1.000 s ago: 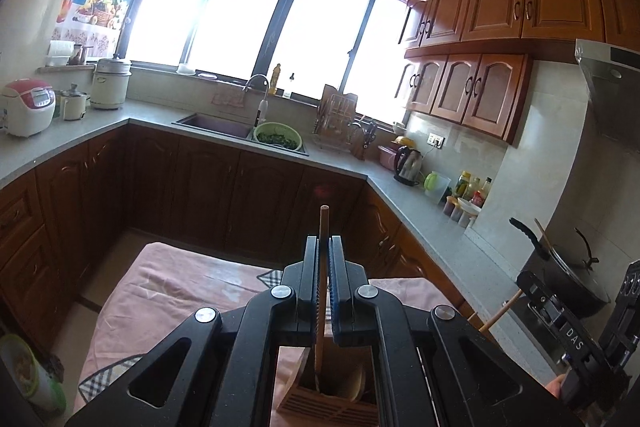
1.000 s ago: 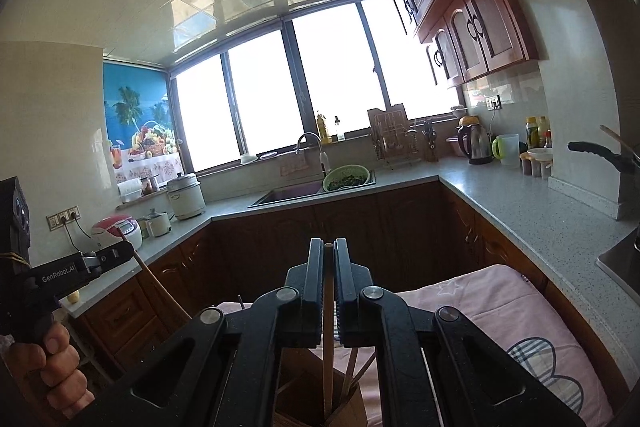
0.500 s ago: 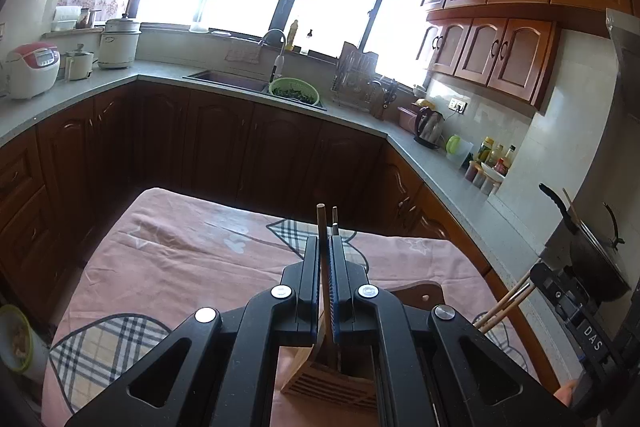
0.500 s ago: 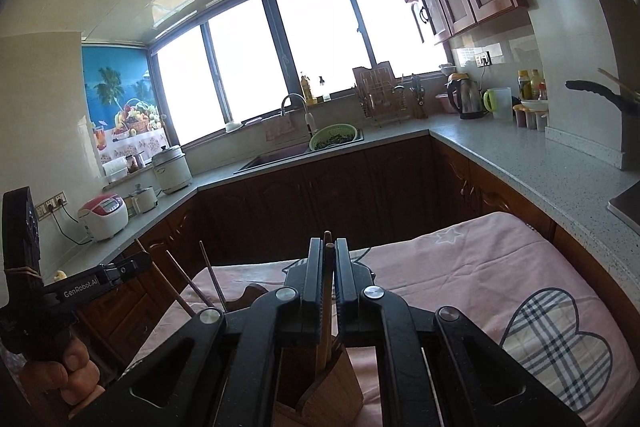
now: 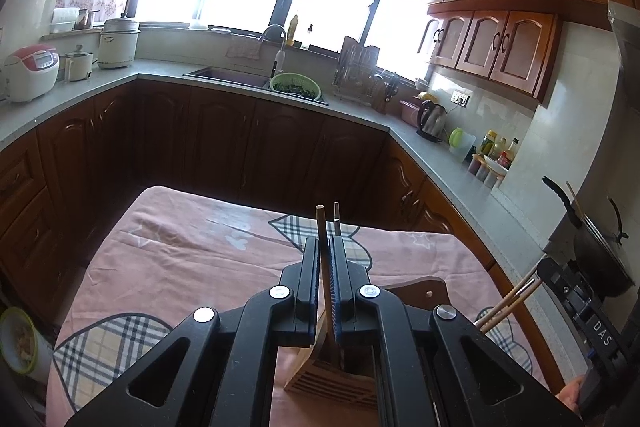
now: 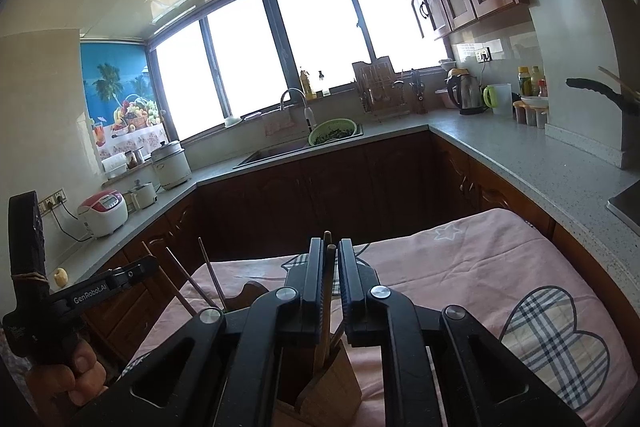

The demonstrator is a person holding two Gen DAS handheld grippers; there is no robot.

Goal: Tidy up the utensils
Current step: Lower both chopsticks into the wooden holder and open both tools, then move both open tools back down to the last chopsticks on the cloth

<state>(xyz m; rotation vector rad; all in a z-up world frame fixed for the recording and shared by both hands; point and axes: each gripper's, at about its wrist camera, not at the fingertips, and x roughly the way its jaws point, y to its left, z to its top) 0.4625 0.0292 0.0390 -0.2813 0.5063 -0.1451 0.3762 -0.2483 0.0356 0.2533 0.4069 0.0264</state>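
A wooden utensil holder (image 5: 338, 371) stands on the pink tablecloth, just below both grippers; it also shows in the right wrist view (image 6: 328, 383). My left gripper (image 5: 325, 245) is nearly closed around a wooden chopstick (image 5: 322, 227) whose lower end is in the holder, beside a metal chopstick (image 5: 336, 213). My right gripper (image 6: 330, 247) has its jaws slightly apart around two wooden chopsticks (image 6: 329, 267) that reach down into the holder. The right gripper's chopsticks (image 5: 508, 301) also show in the left wrist view.
The table with the pink cloth (image 5: 180, 259) stands in a U-shaped kitchen. Dark cabinets and a grey counter (image 6: 520, 155) ring it, with a sink (image 5: 228, 75), a kettle (image 5: 432, 119) and a rice cooker (image 5: 30, 71). A black pan (image 5: 592, 251) sits at right.
Both grippers have come down towards the holder, sinking the chopsticks deeper into it. The right gripper's jaws have parted a little; the left gripper's have loosened slightly.
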